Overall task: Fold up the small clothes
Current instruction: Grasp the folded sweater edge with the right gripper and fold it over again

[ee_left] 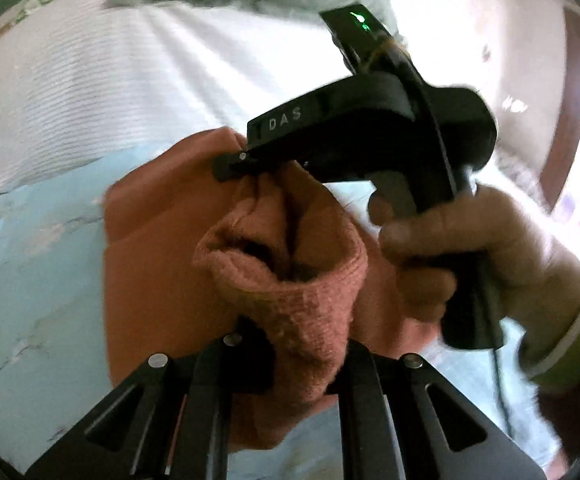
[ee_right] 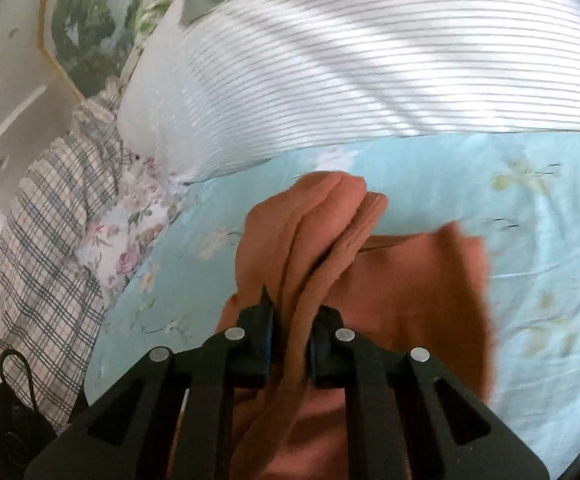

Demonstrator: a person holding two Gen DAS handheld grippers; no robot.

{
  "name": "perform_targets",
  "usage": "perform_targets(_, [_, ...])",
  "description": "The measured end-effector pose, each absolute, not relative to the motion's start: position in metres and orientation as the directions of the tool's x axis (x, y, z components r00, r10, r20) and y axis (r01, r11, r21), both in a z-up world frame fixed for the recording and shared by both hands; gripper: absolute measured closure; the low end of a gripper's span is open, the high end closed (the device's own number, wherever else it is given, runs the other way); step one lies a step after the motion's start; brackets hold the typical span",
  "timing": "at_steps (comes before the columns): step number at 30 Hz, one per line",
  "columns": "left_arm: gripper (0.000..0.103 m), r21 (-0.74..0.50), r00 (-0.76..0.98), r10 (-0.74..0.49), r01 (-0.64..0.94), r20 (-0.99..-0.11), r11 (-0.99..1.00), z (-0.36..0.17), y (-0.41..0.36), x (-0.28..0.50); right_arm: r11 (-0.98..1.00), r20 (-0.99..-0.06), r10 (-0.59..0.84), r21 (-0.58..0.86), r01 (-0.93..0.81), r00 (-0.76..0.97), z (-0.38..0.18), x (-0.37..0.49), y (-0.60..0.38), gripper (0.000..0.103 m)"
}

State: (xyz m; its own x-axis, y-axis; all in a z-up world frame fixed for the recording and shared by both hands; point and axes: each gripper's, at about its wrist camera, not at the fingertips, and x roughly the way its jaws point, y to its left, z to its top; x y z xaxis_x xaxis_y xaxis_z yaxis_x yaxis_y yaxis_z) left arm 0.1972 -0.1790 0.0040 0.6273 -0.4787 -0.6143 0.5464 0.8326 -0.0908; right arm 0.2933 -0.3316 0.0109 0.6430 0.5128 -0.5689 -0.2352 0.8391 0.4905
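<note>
Left wrist view: the left gripper (ee_left: 302, 364) is clamped on a bunched fold of the orange garment (ee_left: 161, 240); opposite, the right gripper (ee_left: 235, 164), held by a hand (ee_left: 470, 256), pinches another edge. The cloth hangs soft, light and limp, best taken at hems or corners.

Right wrist view: the right gripper (ee_right: 292, 344) is closed on gathered folds of the garment above the blue bedsheet (ee_right: 470, 176). Its outline is blurred, so its type is probably undeterminable.

A rust-orange cloth (ee_right: 410, 280) lies on a pale blue sheet (ee_right: 530, 208) with faint flowers. The pillow (ee_right: 370, 60) is white with thin grey stripes; another (ee_right: 49, 240) is plaid.
</note>
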Motion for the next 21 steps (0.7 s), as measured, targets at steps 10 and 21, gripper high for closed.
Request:
perform_targets(10, [0.093, -0.174, 0.507, -0.526, 0.586, -0.683, 0.791, -0.034, -0.255, 0.221, 0.853, -0.631, 0.453, 0.511, -0.102, 0.630, -0.040, 0.297, -0.381, 0.089])
perform_targets(21, [0.079, -0.208, 0.454, -0.546, 0.603, -0.704, 0.770, -0.047, -0.250, 0.219, 0.884, -0.649, 0.403, 0.458, -0.091, 0.645, -0.045, 0.282, -0.383, 0.074])
